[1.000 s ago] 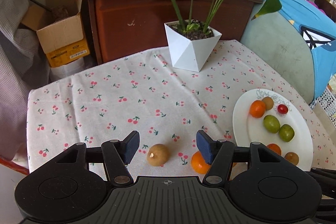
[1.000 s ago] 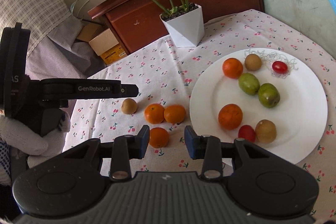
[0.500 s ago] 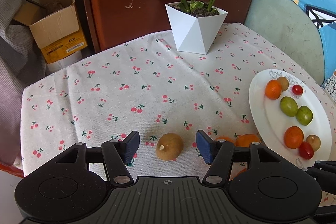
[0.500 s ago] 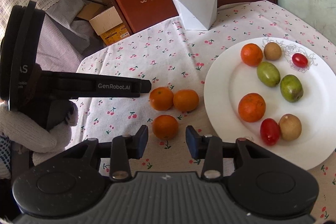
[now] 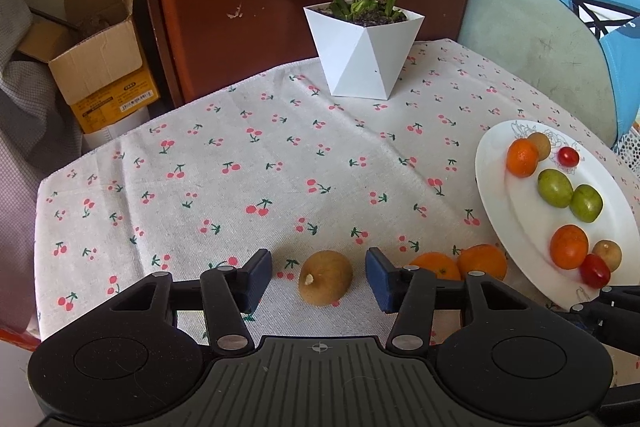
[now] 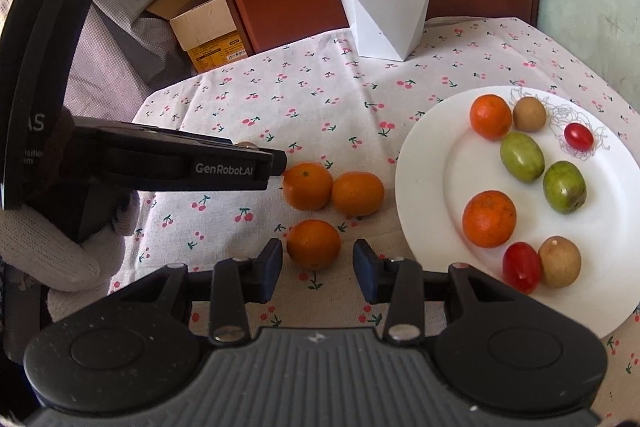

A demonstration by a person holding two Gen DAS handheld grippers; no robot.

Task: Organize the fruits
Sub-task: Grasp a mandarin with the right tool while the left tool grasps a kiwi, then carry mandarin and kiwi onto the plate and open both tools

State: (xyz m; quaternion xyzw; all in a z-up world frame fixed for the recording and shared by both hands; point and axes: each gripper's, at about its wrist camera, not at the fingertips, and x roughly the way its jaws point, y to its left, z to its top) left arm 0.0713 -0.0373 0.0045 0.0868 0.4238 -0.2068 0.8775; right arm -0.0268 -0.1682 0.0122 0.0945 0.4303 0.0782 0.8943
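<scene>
A cherry-print tablecloth (image 5: pixel 280 155) covers the table, with a white faceted plant pot (image 5: pixel 362 51) at the back. "GenRobot.AI" reads along the left gripper's side in the right wrist view. The left gripper (image 5: pixel 319 279) is closing, a brown kiwi (image 5: pixel 325 277) between its pads with gaps on both sides. The right gripper (image 6: pixel 317 267) stands partly open around the nearest orange (image 6: pixel 313 244), not clearly touching it. The white plate (image 6: pixel 432 163) already holds fruit, its edge cut off at the right. The carton (image 5: pixel 108 83) label is too small to read.
</scene>
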